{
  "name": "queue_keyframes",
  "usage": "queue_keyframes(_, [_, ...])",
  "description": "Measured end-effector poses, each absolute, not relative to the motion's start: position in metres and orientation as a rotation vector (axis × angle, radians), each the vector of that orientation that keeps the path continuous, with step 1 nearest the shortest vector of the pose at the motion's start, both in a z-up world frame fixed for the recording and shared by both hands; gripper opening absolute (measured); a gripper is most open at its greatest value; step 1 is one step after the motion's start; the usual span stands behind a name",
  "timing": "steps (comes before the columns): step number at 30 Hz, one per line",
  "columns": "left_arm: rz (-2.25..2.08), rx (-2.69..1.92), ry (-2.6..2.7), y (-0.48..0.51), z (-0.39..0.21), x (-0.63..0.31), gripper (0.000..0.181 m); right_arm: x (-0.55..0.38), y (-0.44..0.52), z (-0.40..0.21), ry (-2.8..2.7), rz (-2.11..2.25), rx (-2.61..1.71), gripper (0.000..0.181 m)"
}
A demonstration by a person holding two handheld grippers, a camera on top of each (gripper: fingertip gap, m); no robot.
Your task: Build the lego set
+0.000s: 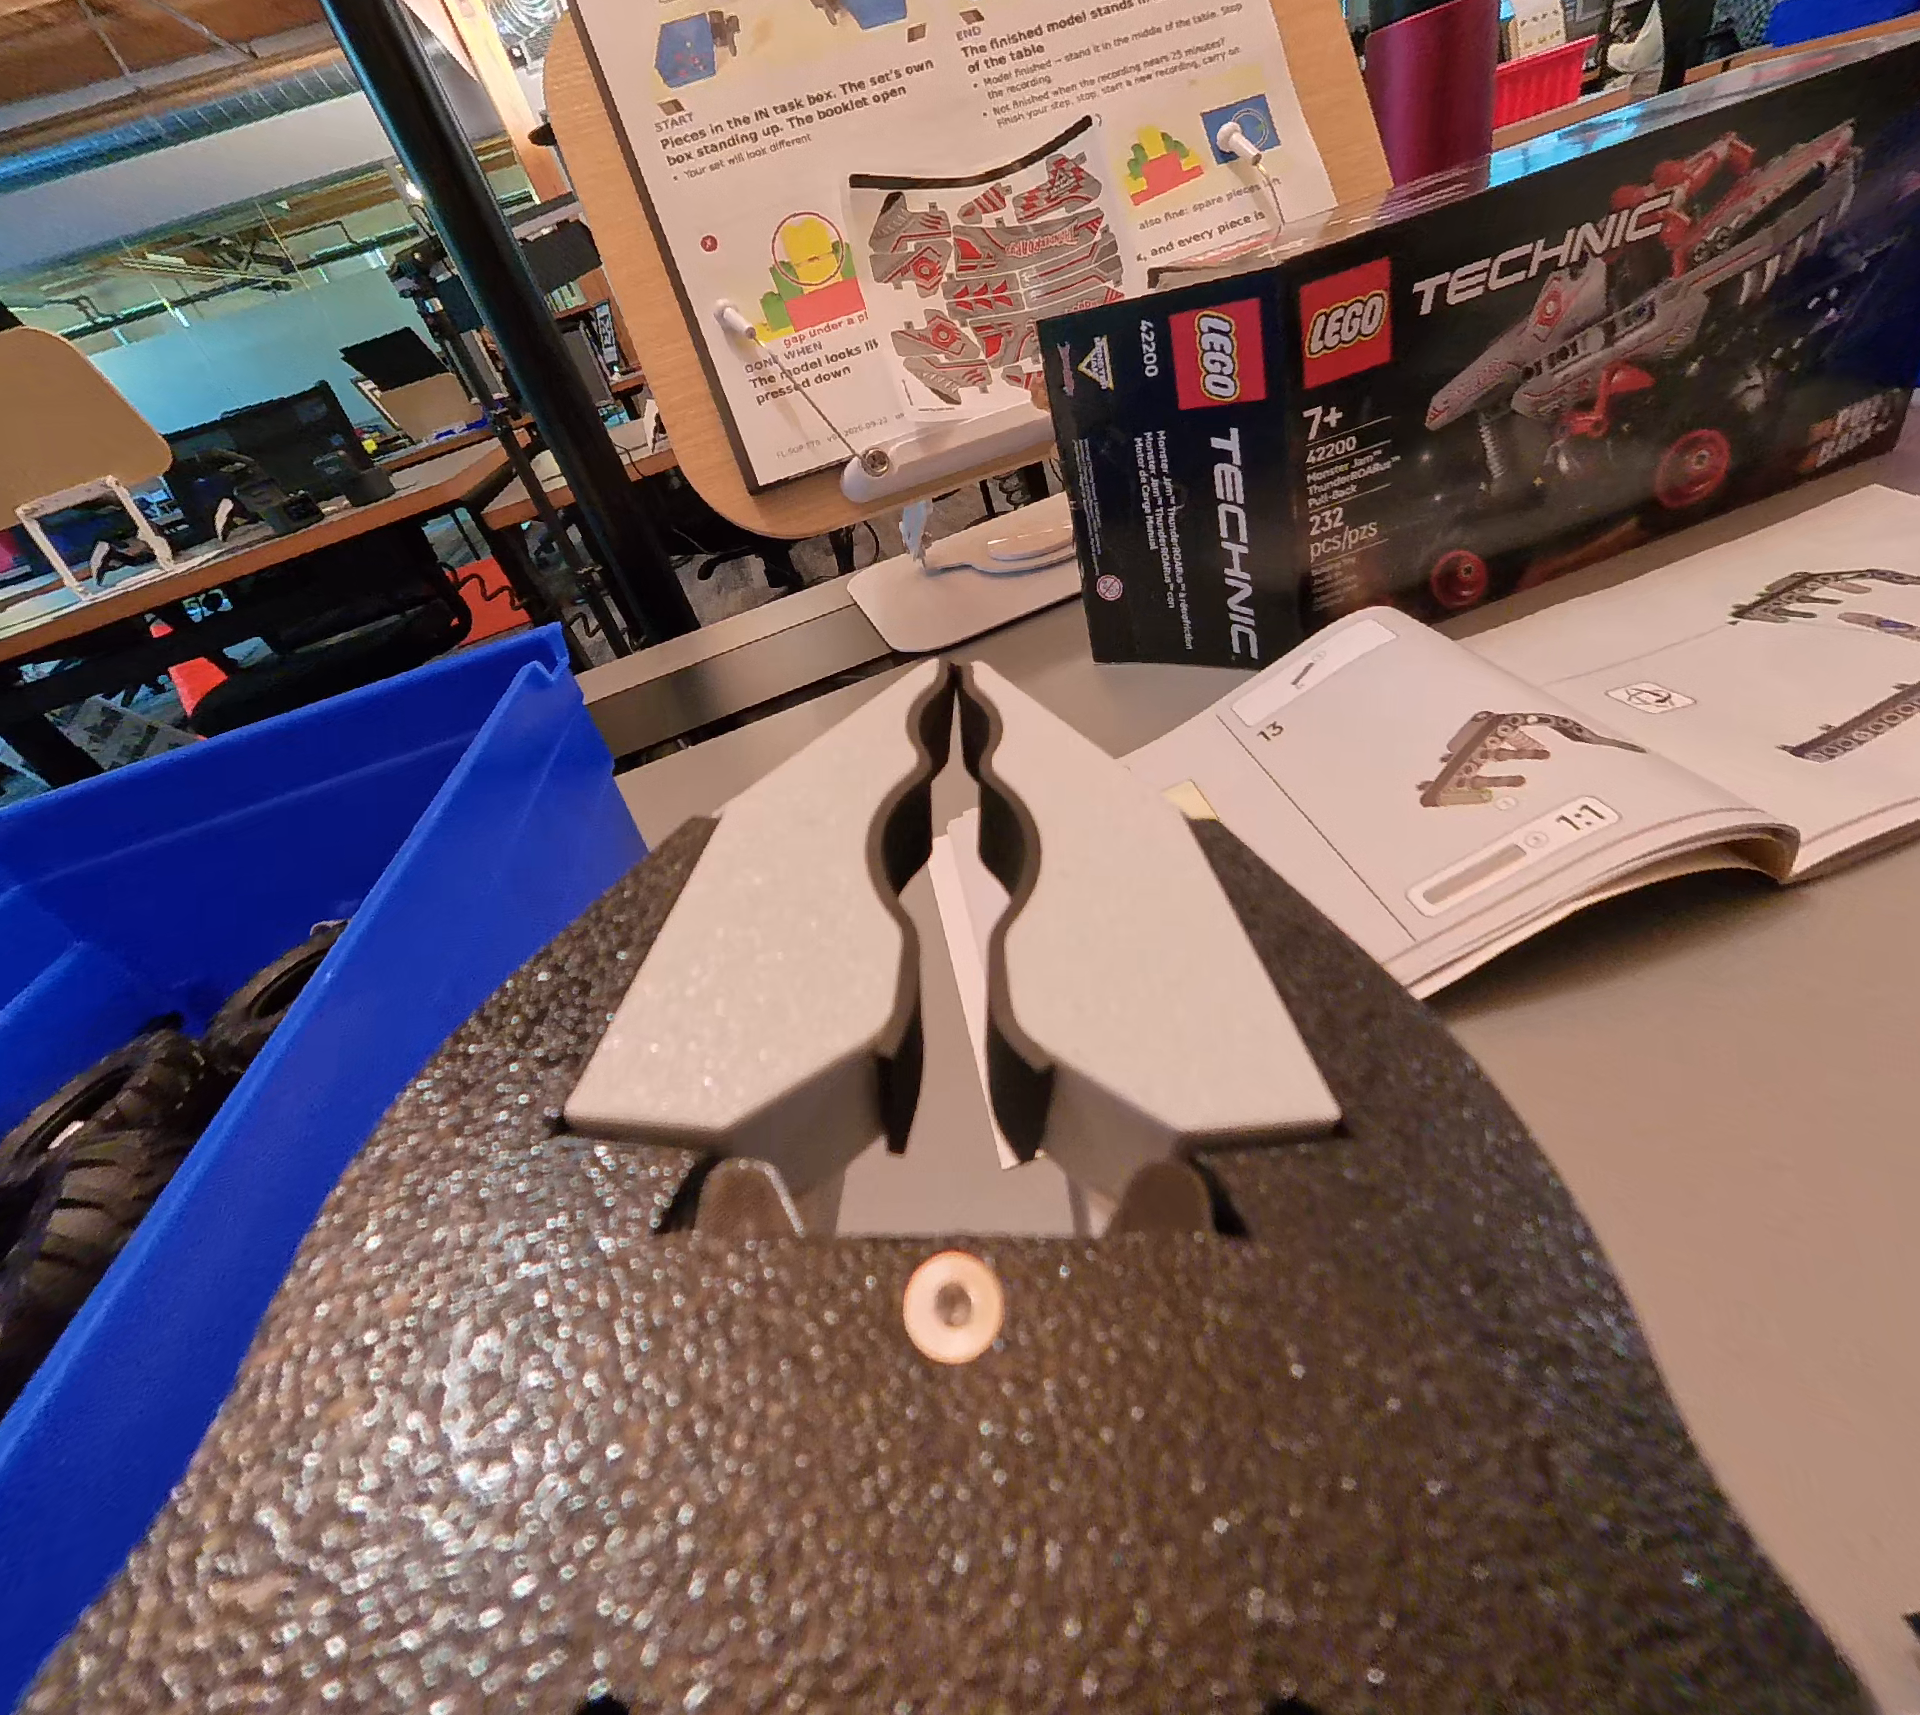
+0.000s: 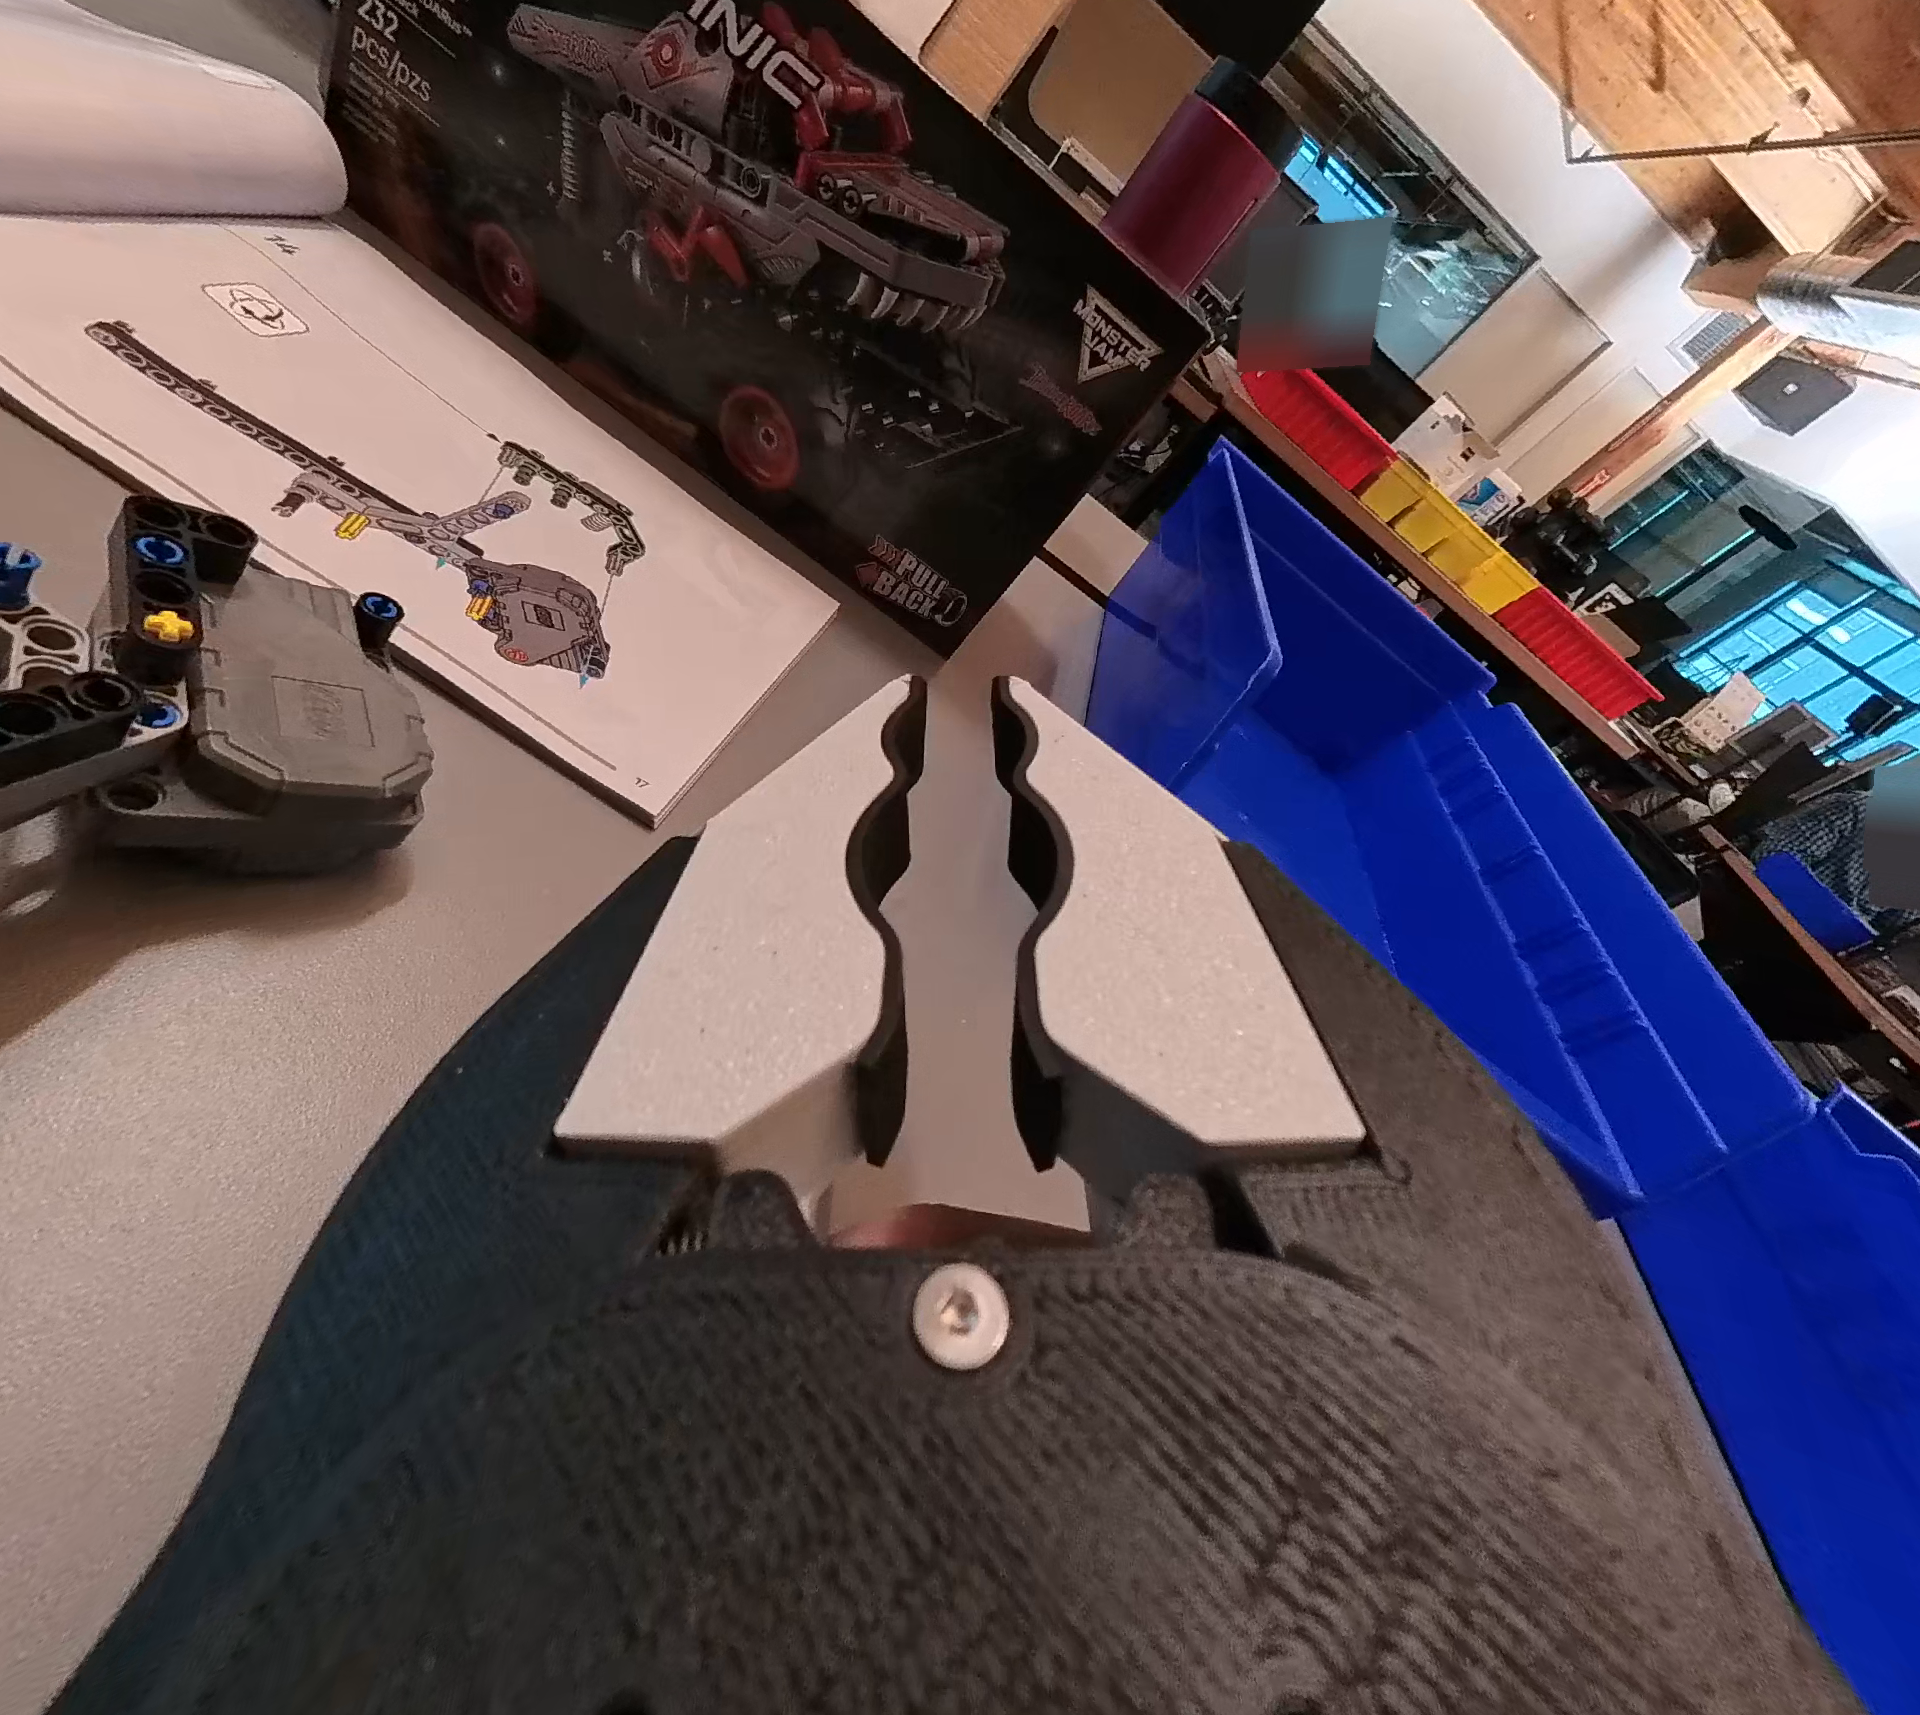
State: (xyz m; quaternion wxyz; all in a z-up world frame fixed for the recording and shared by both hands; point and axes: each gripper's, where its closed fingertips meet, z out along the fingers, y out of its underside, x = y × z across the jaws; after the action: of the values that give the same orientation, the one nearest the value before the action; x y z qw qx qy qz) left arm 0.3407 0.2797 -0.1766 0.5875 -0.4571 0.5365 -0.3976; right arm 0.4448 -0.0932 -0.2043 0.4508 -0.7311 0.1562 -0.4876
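Observation:
My left gripper (image 1: 954, 678) is shut with its tips touching, above the grey table (image 1: 1662, 1146) beside the blue bin (image 1: 343, 834). A white sheet edge (image 1: 961, 938) shows in the gap between its fingers; I cannot tell if it is held. My right gripper (image 2: 958, 686) is slightly open and empty, low over the table (image 2: 260, 1094). A partly built grey and black model (image 2: 239, 699) with blue and yellow pins lies left of it. The open instruction booklet (image 1: 1507, 792) lies ahead, also in the right wrist view (image 2: 416, 460).
The set's box (image 1: 1507, 418) stands behind the booklet, also in the right wrist view (image 2: 727, 211). The blue bin holds black tyres (image 1: 104, 1135). Another blue bin (image 2: 1455, 834) stands right of my right gripper. An instruction board (image 1: 935, 107) and a maroon cup (image 1: 1429, 76) stand behind. Across from one pair of fingers to the other is roughly 40 cm.

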Motion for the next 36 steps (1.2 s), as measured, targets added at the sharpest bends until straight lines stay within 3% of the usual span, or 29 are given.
queue_keyframes(36, [-0.844, -1.021, 1.432, 0.265, -0.196, 0.348, 0.001, 0.445, -0.092, -0.205, 0.371, -1.214, -1.82, 0.01])
